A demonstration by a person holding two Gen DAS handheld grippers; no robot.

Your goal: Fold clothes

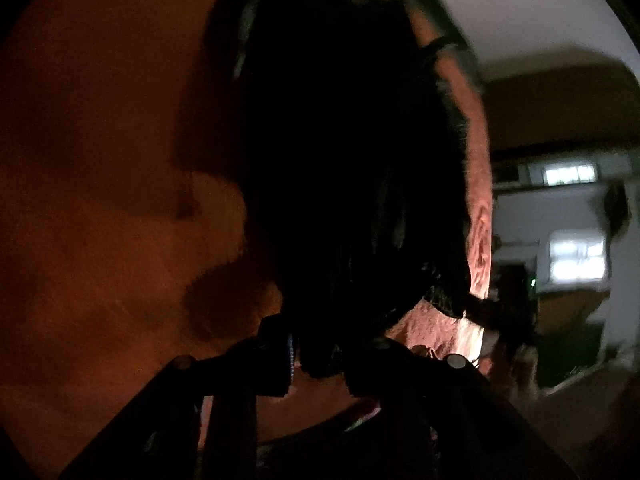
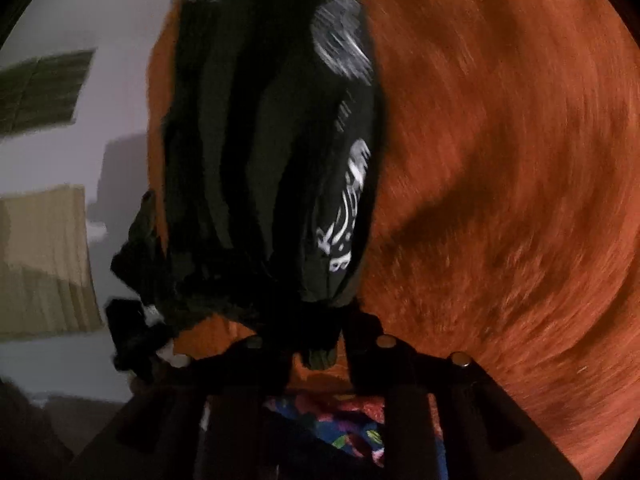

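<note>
Orange-brown fuzzy blanket (image 2: 520, 160) fills most of both wrist views, with pale walls and blurred bright windows (image 1: 570, 176) showing at the edge of the left wrist view. A black garment with white printed lettering (image 2: 272, 152) hangs bunched between the two tools, over the blanket. The right gripper (image 2: 318, 350) has a gathered fold of this black cloth between its two dark fingers (image 2: 364, 344), which stand slightly apart and appear clamped on the fabric. The left gripper (image 1: 318, 364) likewise pinches a dark bunch of the same garment, its jaws narrowly apart around the cloth, though the view is very dim. Below the right gripper lies a multicoloured patterned fabric (image 2: 340, 420). Both views are smeared by motion.
</note>
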